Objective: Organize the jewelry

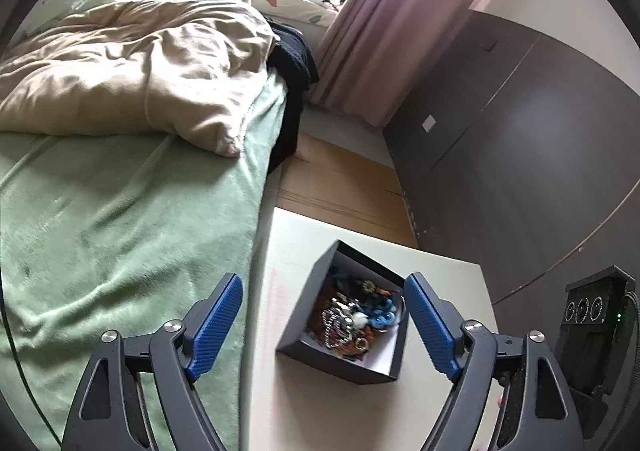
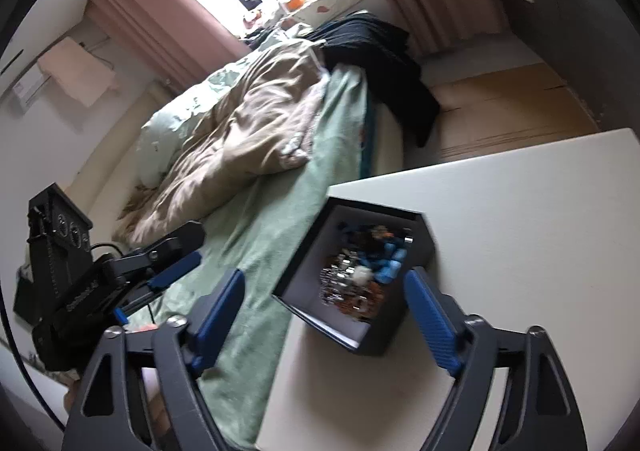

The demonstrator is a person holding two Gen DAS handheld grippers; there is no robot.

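Observation:
A small open dark box (image 1: 298, 351) with a white inside stands on a white table (image 1: 340, 411). It holds a tangled heap of jewelry (image 1: 352, 317): silver chains, blue beads, amber beads. My left gripper (image 1: 322, 285) is open and empty, hovering above the box. In the right wrist view the same box (image 2: 420, 247) with its jewelry (image 2: 360, 271) sits near the table's left edge. My right gripper (image 2: 324, 279) is open and empty, just in front of the box. The left gripper (image 2: 176, 259) also shows there, at the left over the bed.
A bed with a green sheet (image 1: 120, 219) and a beige duvet (image 1: 132, 71) runs along the table's left side. A dark wardrobe (image 1: 520, 139) stands at the right. Wooden floor (image 1: 344, 179) lies beyond the table. Pink curtains (image 1: 380, 23) hang at the window.

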